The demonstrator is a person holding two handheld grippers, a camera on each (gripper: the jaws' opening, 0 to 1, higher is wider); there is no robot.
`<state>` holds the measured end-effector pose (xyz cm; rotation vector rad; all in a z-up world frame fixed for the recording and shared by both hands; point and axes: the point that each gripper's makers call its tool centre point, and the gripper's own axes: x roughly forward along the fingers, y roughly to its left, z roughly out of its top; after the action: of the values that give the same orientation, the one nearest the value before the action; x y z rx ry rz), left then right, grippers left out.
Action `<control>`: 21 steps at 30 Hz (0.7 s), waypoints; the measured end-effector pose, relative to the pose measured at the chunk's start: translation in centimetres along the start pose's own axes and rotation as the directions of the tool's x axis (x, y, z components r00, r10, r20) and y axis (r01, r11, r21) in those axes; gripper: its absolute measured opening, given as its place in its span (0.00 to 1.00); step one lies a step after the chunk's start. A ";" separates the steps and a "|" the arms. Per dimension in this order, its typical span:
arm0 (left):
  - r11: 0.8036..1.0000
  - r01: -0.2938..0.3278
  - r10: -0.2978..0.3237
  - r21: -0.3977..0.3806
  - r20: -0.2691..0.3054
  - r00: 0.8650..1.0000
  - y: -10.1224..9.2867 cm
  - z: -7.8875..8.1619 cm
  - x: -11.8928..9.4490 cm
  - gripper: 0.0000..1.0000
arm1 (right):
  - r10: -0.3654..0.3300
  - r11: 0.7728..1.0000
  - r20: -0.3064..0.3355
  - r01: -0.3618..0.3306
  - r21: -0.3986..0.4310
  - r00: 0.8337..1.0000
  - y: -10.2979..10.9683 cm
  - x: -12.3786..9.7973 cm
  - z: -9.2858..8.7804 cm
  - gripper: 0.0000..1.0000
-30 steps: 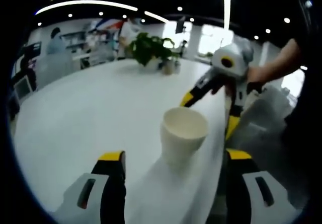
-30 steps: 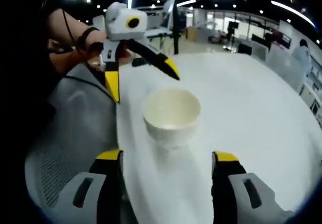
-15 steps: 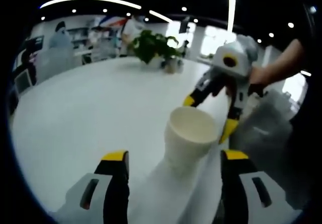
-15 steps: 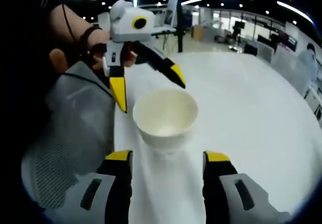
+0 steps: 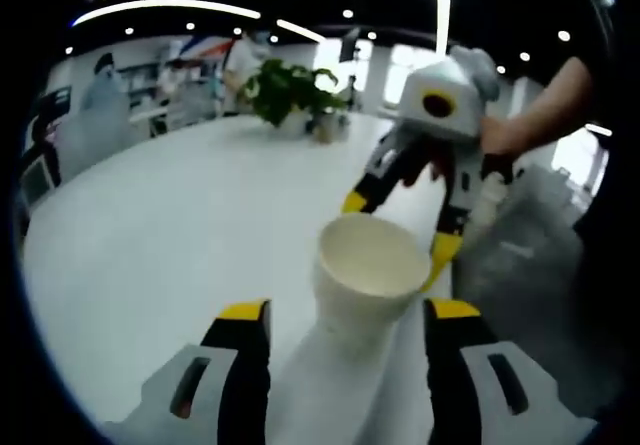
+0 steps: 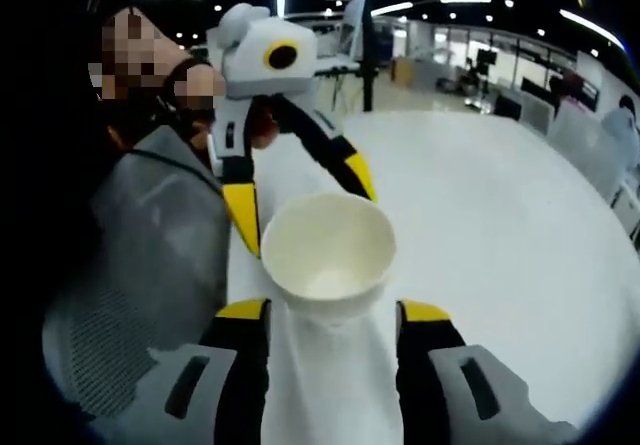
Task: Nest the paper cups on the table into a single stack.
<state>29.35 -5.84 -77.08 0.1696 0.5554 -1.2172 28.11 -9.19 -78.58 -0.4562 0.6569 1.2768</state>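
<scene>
White round table (image 5: 160,235), glossy, bare apart from one white paper cup (image 5: 368,275) upright right at the table's near edge. Cup mouth up, looks empty inside in the right gripper view (image 6: 327,255).

Left gripper (image 5: 345,320): jaws wide apart, yellow-tipped, one on each side of the cup base, can't tell if touching. Holding nothing. Right gripper (image 6: 328,317): same, jaws spread either side of the cup from the opposite side, no grip visible. Each gripper shows in the other's view, tips just behind the cup rim.

Room: open-plan office, dark ceiling with spot lights and curved light strips (image 5: 170,7). Potted green plant (image 5: 285,90) at the far side of the table. People standing in the background (image 5: 100,90). Grey mesh chair (image 6: 140,255) just beside the table edge. Desks and monitors behind in the right gripper view.
</scene>
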 end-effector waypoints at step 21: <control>0.995 0.078 -0.077 0.062 -0.029 0.997 -1.3 0.6 1.4 0.46 | 0.029 0.999 0.008 -0.029 -0.040 1.000 0.5 0.2 0.7 0.37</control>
<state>28.66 -7.71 -77.03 0.2198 0.5506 -1.3105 27.77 -8.44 -78.15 -0.4747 0.6339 1.3204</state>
